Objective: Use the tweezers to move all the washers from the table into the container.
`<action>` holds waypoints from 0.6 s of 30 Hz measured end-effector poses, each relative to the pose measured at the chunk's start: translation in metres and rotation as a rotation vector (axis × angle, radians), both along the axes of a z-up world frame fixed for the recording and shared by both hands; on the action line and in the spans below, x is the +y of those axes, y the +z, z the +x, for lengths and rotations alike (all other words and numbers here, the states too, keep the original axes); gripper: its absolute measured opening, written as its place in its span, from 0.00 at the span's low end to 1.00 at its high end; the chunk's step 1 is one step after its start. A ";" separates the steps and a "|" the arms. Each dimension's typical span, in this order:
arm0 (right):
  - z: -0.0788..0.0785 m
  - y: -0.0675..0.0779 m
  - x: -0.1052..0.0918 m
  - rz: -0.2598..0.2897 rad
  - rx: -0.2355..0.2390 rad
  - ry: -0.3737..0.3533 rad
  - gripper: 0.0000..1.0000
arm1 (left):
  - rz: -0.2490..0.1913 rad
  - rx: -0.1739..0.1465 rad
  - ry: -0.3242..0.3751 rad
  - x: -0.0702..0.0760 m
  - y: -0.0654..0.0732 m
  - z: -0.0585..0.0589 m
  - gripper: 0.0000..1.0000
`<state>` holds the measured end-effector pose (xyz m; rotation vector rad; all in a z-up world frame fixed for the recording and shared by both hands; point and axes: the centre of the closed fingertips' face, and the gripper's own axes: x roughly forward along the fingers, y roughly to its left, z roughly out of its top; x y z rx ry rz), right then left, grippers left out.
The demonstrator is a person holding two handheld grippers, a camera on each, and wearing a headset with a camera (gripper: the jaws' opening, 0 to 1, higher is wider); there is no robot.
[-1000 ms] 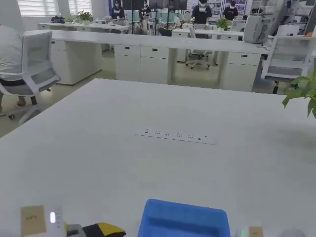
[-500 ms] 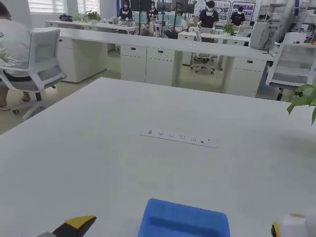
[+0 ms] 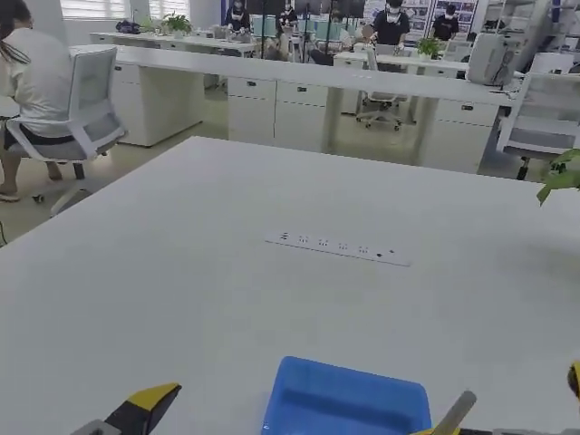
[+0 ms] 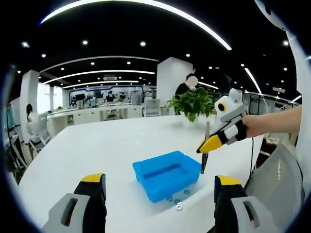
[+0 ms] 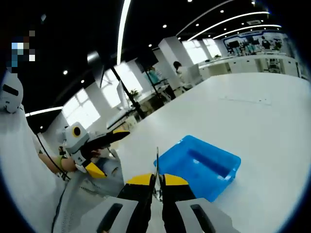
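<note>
Left gripper view has the blue container (image 4: pixel 165 174) sitting mid-desk (image 4: pixel 97 145). The washers (image 4: pixel 178 203) lie loose on the surface just beside its near corner, at about 5 o'clock from it. I can make out none inside.

The right claw (image 4: pixel 204 147) hangs over the container's 3 o'clock edge, clamped on the tweezers (image 4: pixel 203 164), whose tips point straight down. I judge they are held upright so the points can drop onto a washer from above. The hand behind it reaches in from 3 o'clock, forearm roughly level, claw tilted downward. Right gripper view agrees: both jaws meet at 6 o'clock, with the thin tweezers rising between them toward the container.

The left claw (image 4: pixel 160 178) is spread wide and empty, its jaws at 7 and 5 o'clock of its own view. It sits low over the desk facing the container, probably ready to steady it.

Picking looks not yet begun. The washers sit toward 7 o'clock of the tweezer tips.
</note>
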<state>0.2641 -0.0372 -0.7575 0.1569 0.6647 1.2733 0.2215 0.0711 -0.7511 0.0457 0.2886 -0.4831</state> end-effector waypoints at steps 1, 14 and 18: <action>0.002 0.000 0.000 0.000 -0.005 -0.005 0.03 | 0.000 -0.001 0.004 0.001 0.000 0.000 0.94; 0.049 -0.017 -0.007 -0.086 -0.072 -0.111 0.03 | 0.003 0.003 0.028 0.006 0.000 0.000 0.94; 0.058 -0.029 -0.009 -0.110 -0.074 -0.117 0.03 | -0.012 0.005 0.034 0.008 0.001 0.001 0.93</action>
